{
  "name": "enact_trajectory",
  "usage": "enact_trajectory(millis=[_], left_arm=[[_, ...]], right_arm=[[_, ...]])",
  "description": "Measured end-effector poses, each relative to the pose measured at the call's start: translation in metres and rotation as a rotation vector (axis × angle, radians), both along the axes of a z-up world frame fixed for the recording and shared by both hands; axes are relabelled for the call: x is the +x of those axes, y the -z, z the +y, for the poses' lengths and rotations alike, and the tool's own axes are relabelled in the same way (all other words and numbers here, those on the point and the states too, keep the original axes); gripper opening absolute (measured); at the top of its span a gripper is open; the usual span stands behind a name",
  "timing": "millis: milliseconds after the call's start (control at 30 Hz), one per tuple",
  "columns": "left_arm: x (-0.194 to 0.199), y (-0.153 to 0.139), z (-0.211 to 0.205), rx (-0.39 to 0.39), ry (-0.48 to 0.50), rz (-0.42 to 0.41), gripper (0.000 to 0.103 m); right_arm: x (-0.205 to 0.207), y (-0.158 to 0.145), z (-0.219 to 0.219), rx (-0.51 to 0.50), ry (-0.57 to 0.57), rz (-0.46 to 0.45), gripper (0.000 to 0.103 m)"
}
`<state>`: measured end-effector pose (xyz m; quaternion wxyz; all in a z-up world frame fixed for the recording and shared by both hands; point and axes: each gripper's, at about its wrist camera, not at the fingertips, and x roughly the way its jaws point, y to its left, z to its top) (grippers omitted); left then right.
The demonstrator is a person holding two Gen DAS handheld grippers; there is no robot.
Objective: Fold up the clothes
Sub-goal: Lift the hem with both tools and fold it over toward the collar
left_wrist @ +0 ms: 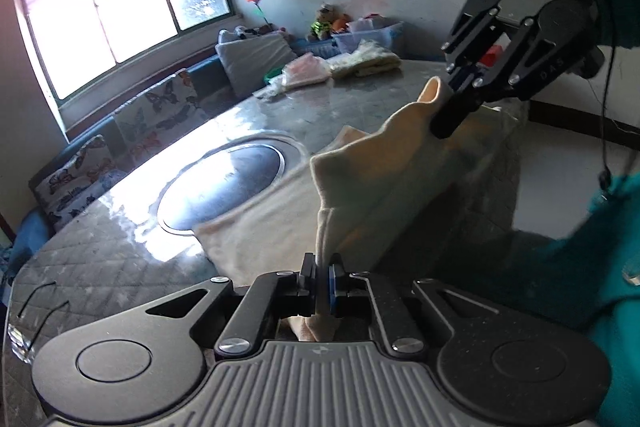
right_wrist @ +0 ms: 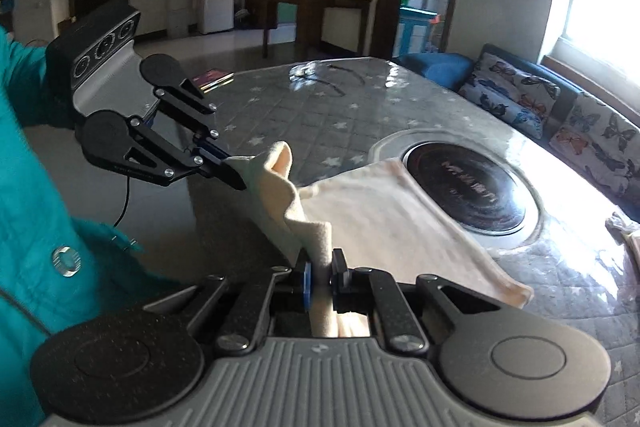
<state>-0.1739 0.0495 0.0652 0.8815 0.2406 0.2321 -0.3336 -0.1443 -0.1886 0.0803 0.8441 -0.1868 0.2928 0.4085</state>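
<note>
Beside round cooktop (right_wrist: pixel 472 187), cream garment (right_wrist: pixel 372 219), both tools pinching its edge

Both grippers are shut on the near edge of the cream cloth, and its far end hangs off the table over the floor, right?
Not quite. The left gripper and right gripper are both shut on the cream cloth, but its far end lies flat on the table, reaching the round inset plate. The right wrist view shows this.
</note>
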Motion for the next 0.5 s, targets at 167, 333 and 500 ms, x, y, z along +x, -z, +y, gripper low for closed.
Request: enact_trajectory(millis=[167, 333, 500], left_arm=[[0.04, -0.005, -0.008, -0.001, -0.011, -0.046, 0.007], [0.086, -0.002, -0.022, 0.022, -0.026, -0.063, 0.007], [0.141, 0.018, -0.037, 0.029, -0.091, -0.01, 0.007]], right_arm=[[0.032, -0.005, -0.006, 0.031, 0.056, -0.004, 0.008], [0.079, -0.002, -0.013, 0.044, 0.111, -0.002, 0.008], [0.127, 0.014, -0.016, 0.035, 0.161, 0.011, 0.008]])
